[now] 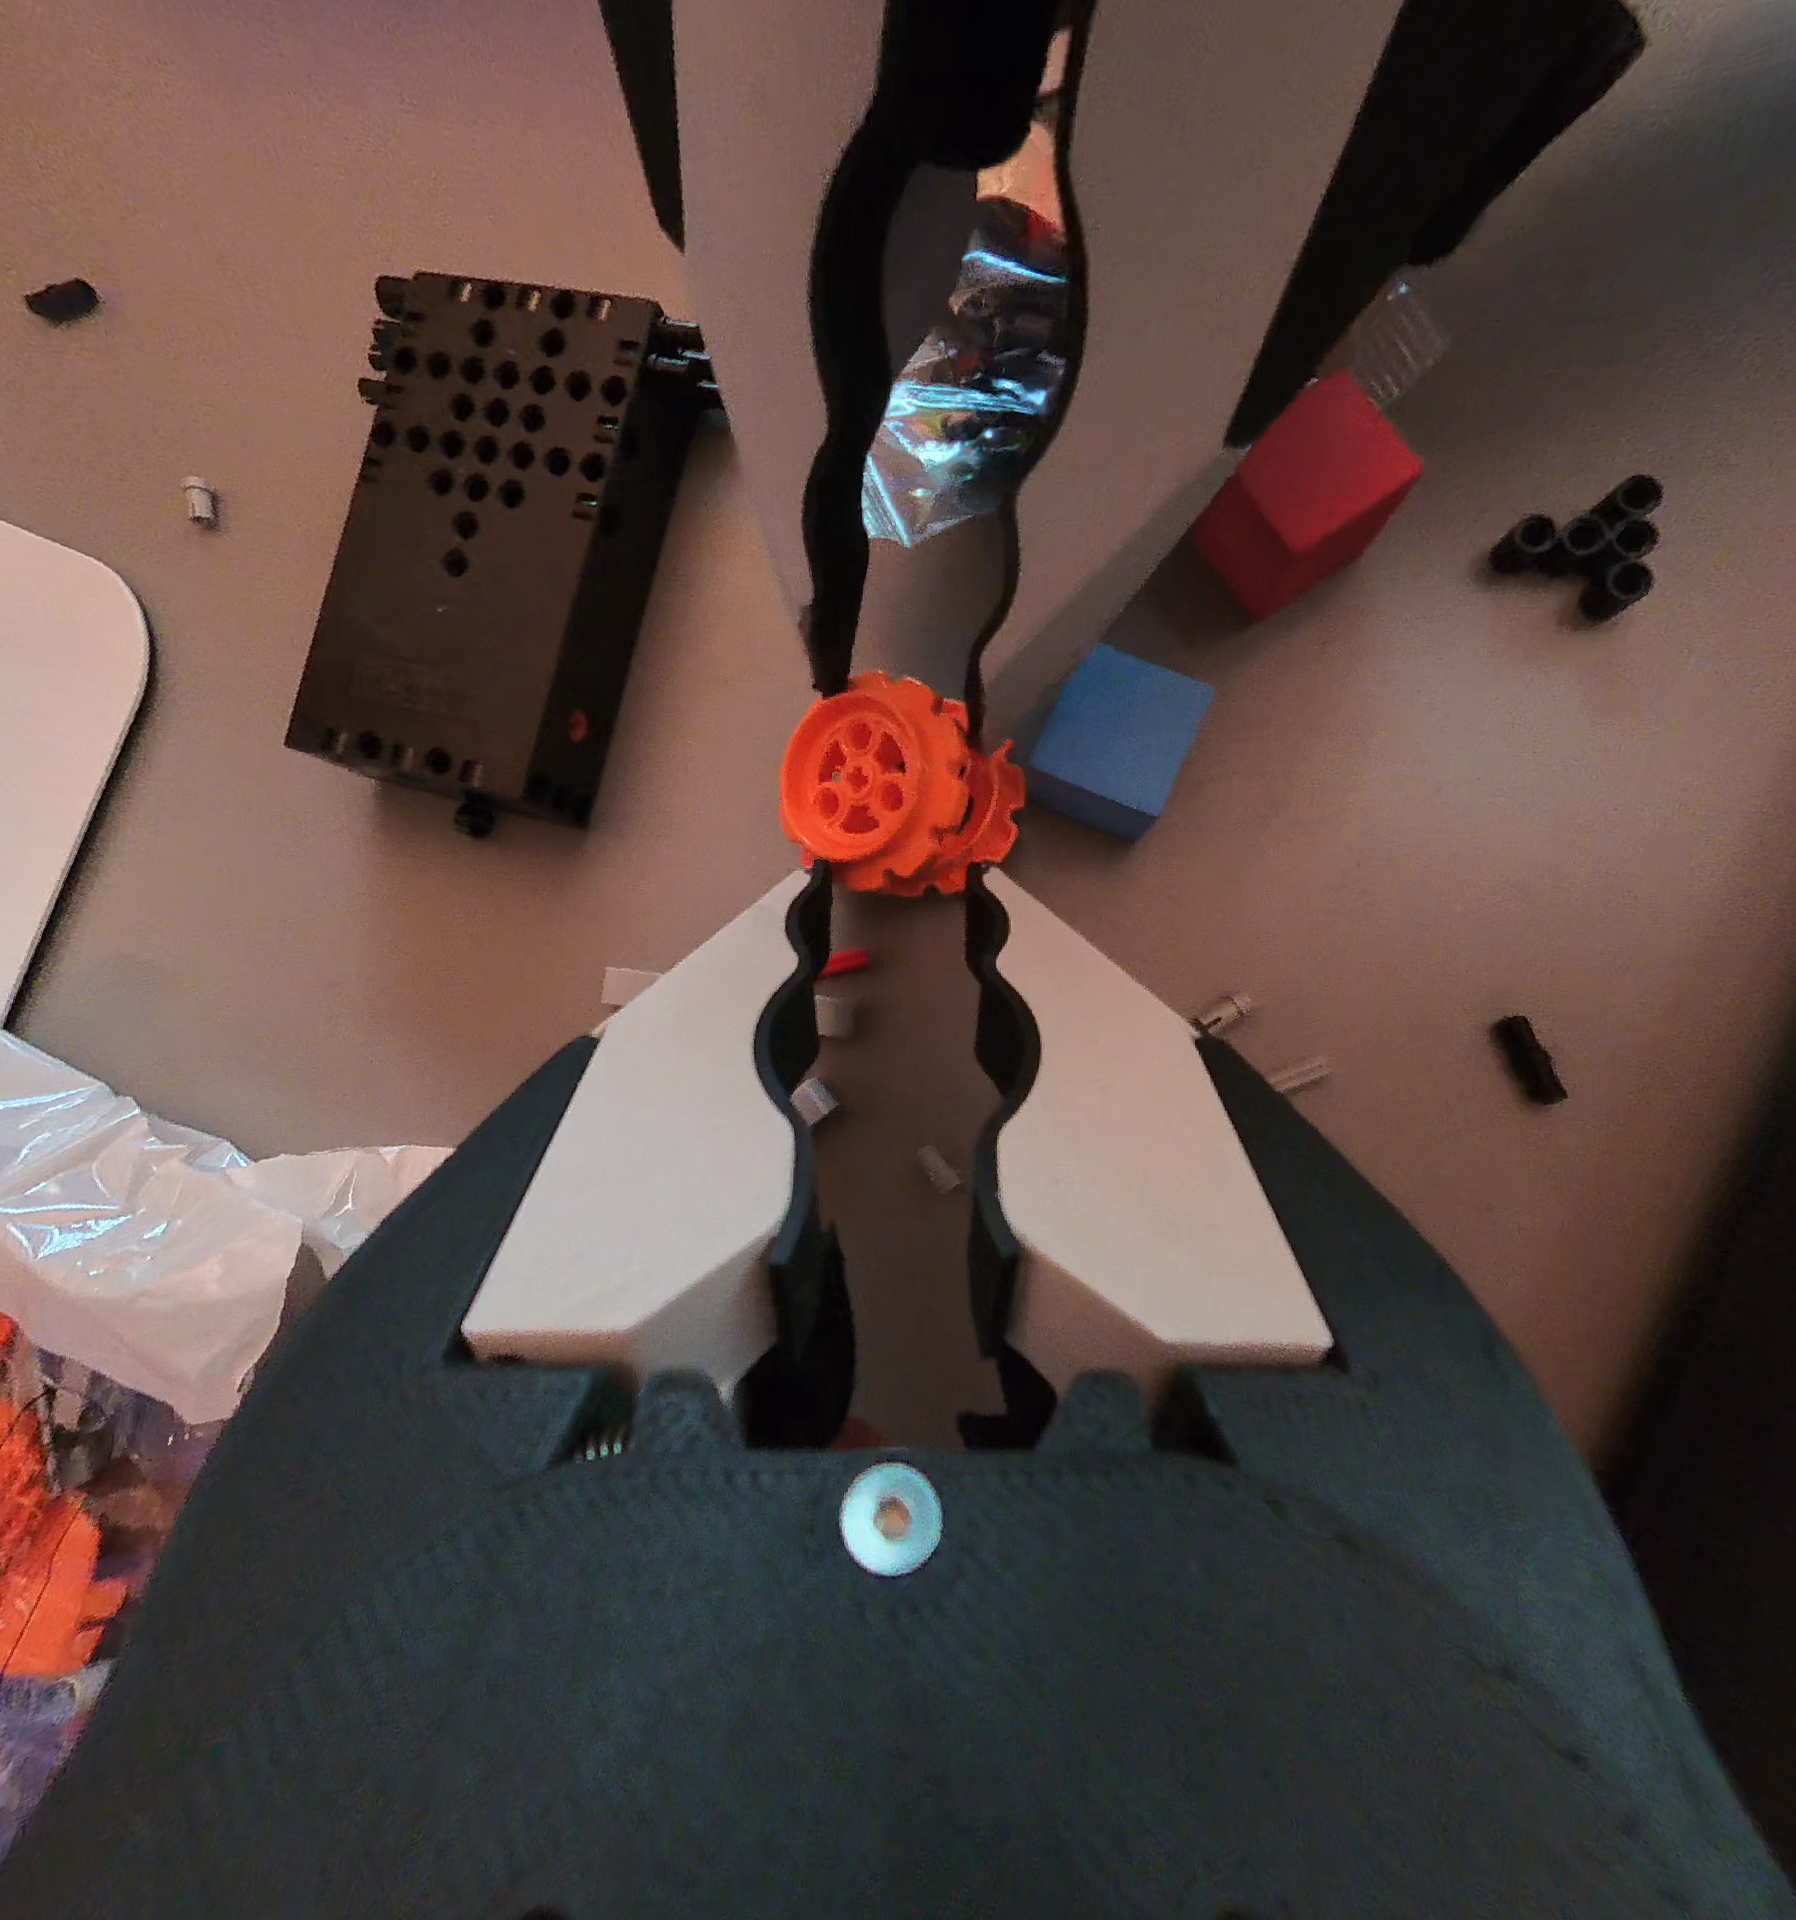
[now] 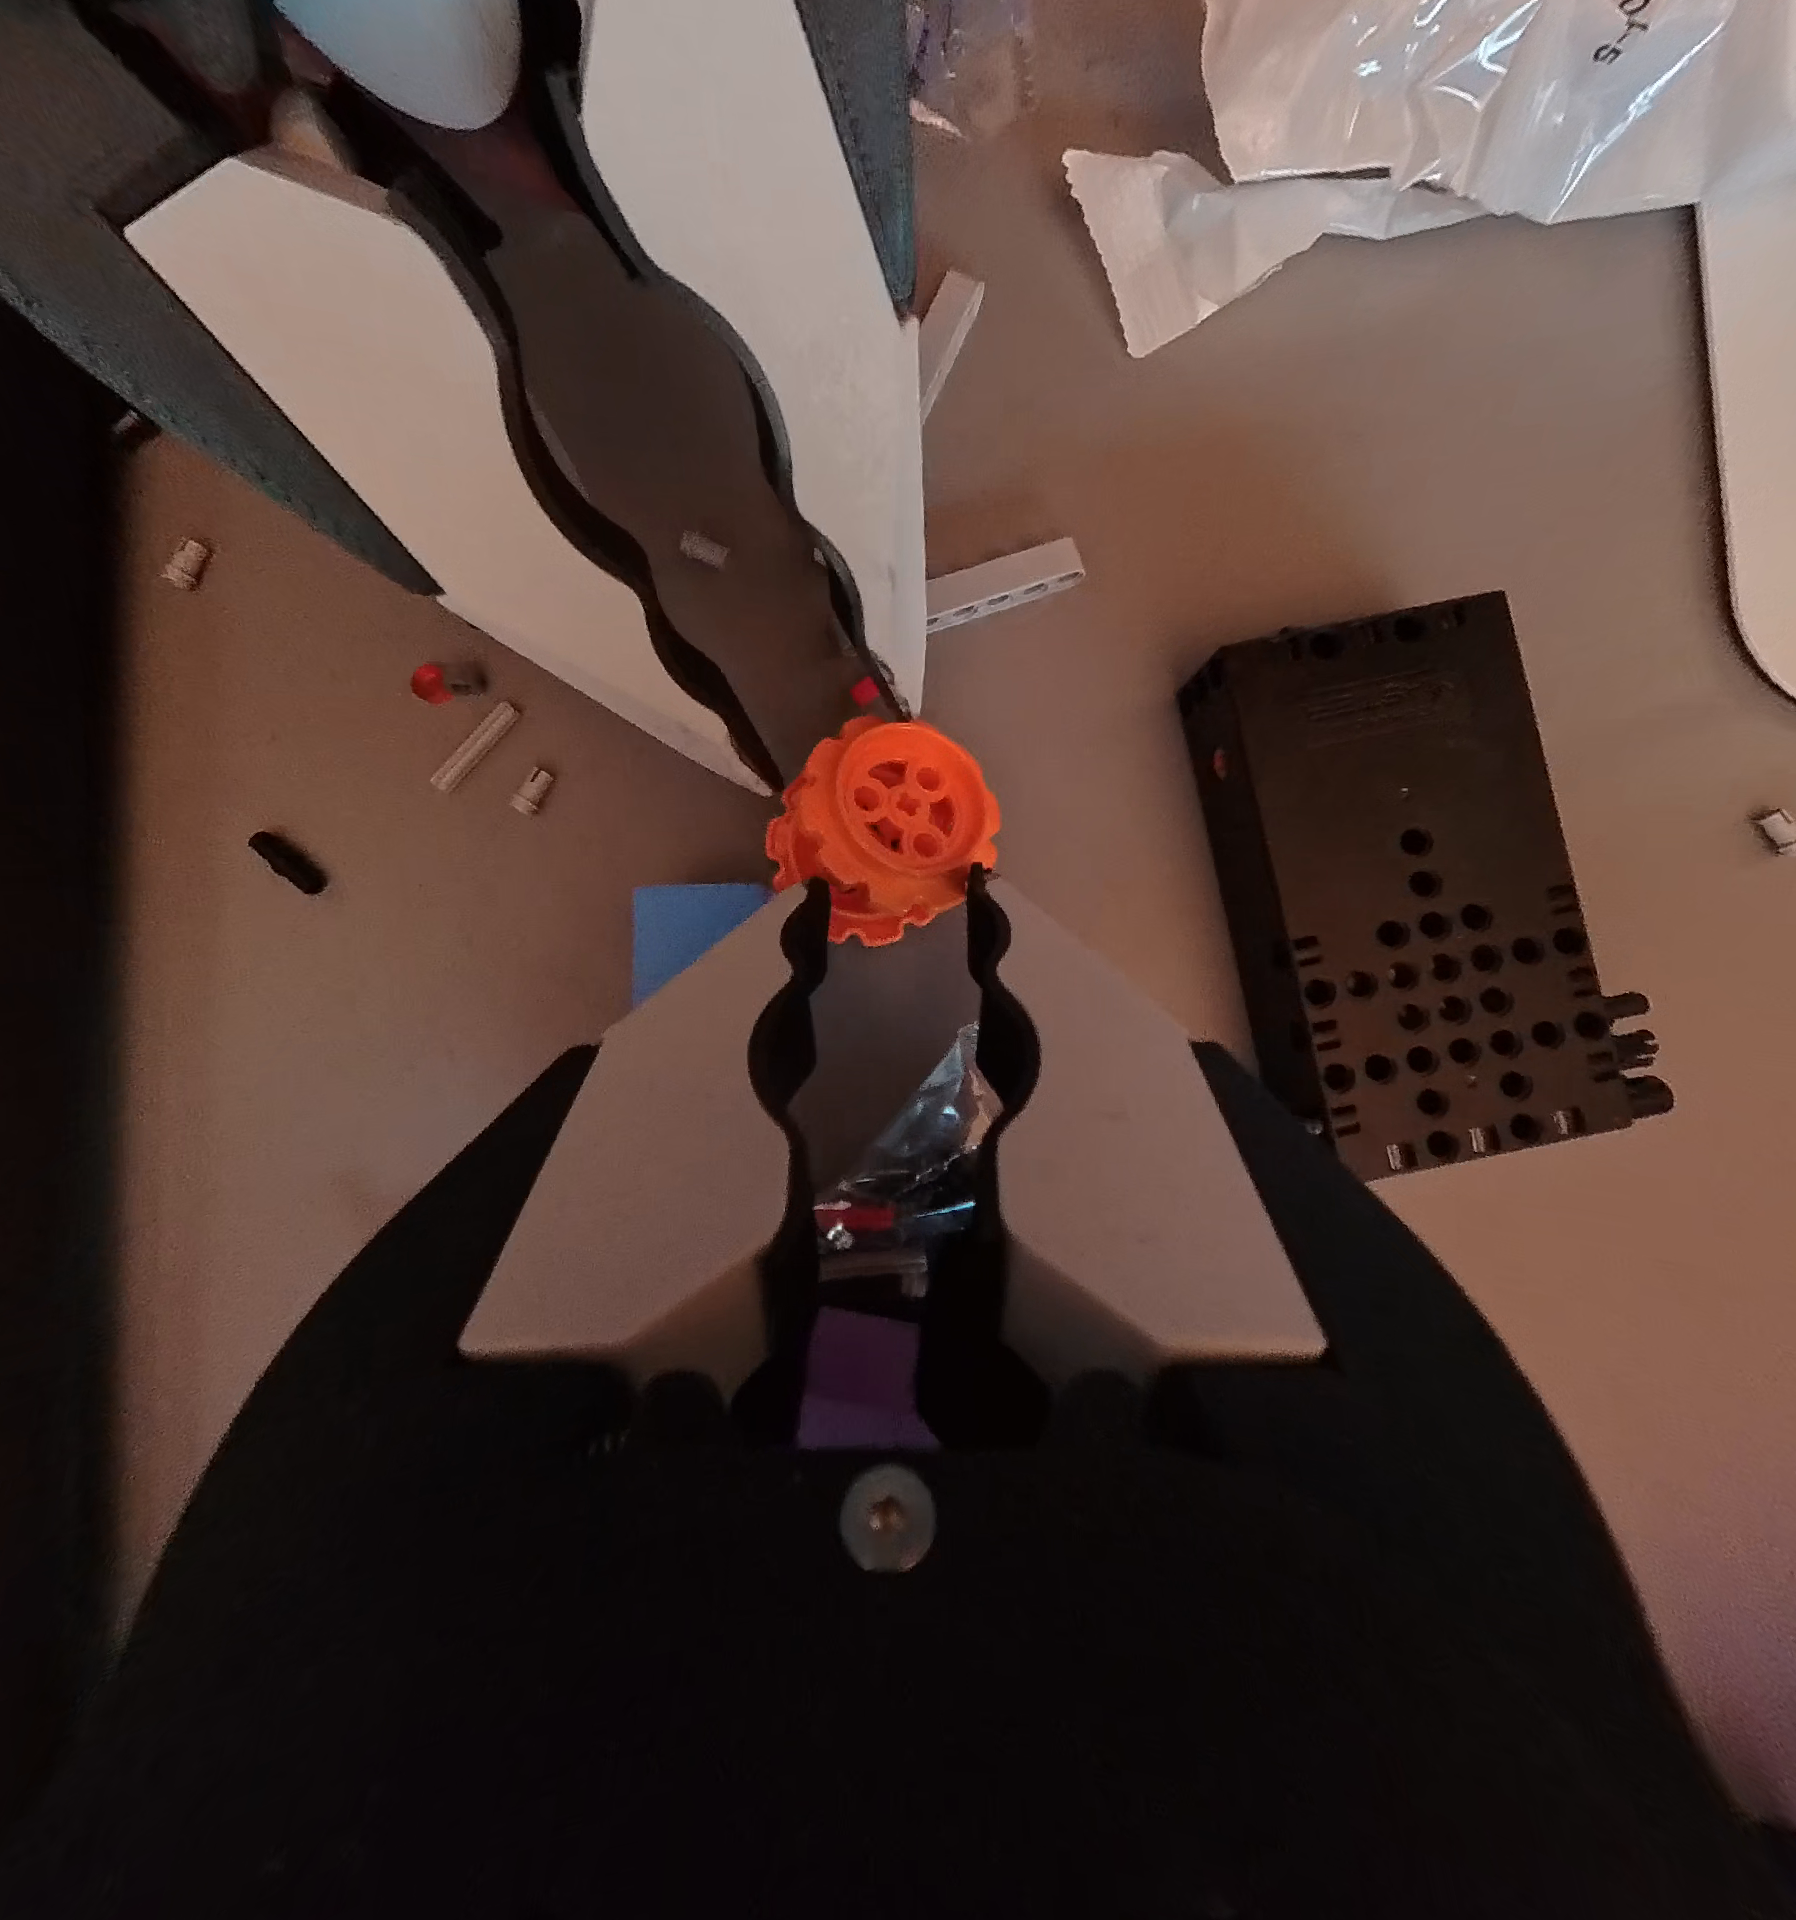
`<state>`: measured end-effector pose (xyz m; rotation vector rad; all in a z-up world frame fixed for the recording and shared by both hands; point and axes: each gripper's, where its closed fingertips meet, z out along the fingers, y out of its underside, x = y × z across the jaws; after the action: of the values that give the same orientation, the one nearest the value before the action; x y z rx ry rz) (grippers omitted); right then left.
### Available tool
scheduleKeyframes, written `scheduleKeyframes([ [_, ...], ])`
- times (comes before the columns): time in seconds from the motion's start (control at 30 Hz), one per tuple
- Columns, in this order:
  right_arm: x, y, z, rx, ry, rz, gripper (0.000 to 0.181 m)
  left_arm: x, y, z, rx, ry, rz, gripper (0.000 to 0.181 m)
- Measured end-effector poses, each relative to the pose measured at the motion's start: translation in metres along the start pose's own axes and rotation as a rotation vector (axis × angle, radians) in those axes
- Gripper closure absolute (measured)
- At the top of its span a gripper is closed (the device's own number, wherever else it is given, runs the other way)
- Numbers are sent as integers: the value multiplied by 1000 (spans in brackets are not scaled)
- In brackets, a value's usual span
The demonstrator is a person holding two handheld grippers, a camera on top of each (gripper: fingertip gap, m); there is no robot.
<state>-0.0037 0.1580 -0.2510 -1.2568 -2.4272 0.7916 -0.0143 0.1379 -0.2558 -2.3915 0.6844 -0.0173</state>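
Basically both grippers are pinching the orange toothed wheel (image 1: 899,781) mid-air above the table (image 1: 1393,852), left gripper (image 1: 896,873) and right gripper (image 2: 896,881) meeting tip to tip, blue block (image 2: 688,930) sitting half hidden behind a finger.

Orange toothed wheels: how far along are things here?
Done: two orange wheels sit side by side, touching. In hand: the left gripper and right gripper both clamp them. Left: grey pins, black connectors and the black box lie loose, untouched.
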Motion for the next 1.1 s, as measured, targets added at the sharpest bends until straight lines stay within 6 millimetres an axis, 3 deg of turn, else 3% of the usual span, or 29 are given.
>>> scheduleKeyframes([
  [0.4,-9,6,-3,-7,-5,-73,167,6,-3,-4,8,-9,72,158],
  [0.57,-16,9,-2,0,-7,-112,163,13,-2,-3,-22,-34,128,150],
  [0.77,-20,2,-5,39,17,-165,167,14,7,-2,-65,-120,176,148],
  [1.1,-24,5,-3,35,33,-212,175,8,0,-3,-35,-291,279,150],
])
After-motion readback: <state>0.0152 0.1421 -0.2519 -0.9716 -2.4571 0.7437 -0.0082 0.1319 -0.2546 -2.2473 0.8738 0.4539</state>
